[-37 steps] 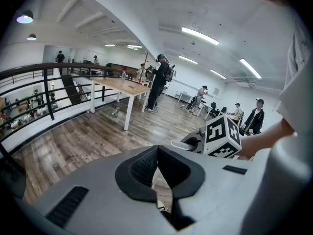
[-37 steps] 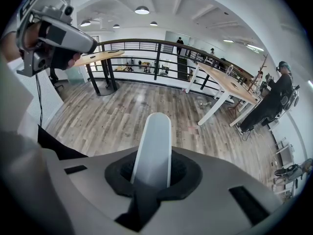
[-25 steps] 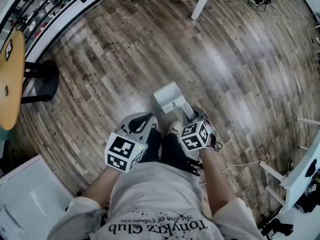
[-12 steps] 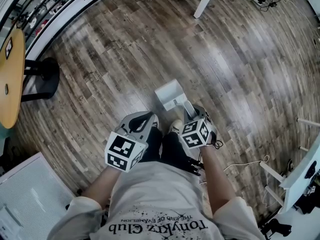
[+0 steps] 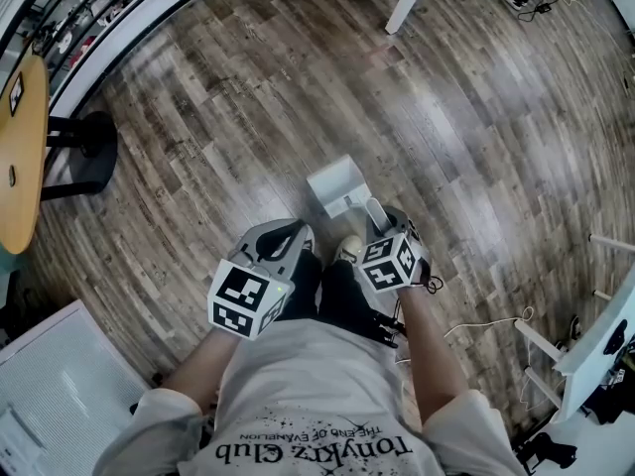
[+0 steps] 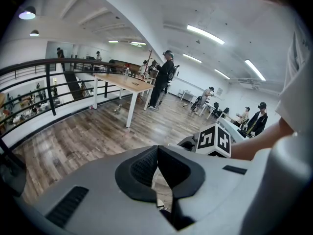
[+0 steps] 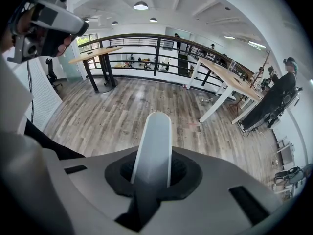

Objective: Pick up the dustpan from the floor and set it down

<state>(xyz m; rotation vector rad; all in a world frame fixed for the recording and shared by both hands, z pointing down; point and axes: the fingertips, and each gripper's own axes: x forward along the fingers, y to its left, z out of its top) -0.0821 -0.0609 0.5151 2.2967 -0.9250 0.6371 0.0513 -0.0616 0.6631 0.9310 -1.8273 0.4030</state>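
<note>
The white dustpan (image 5: 337, 186) shows in the head view just ahead of my feet, over the wood floor. Its handle (image 5: 375, 213) runs back into my right gripper (image 5: 380, 228), which is shut on it. In the right gripper view the handle (image 7: 154, 141) stands up between the dark pads, and the pan itself is hidden there. Whether the pan rests on the floor or hangs above it I cannot tell. My left gripper (image 5: 291, 234) is beside the right one, shut, with nothing between its pads (image 6: 142, 168). The right gripper's marker cube (image 6: 213, 140) shows in the left gripper view.
A round wooden table (image 5: 20, 157) on a black base (image 5: 84, 157) stands at the left, beside a railing (image 5: 99, 18). White table legs (image 5: 407, 3) are at the top. A white panel (image 5: 60, 395) lies at the lower left; white furniture (image 5: 595, 345) and a cable (image 5: 486, 327) are at the right.
</note>
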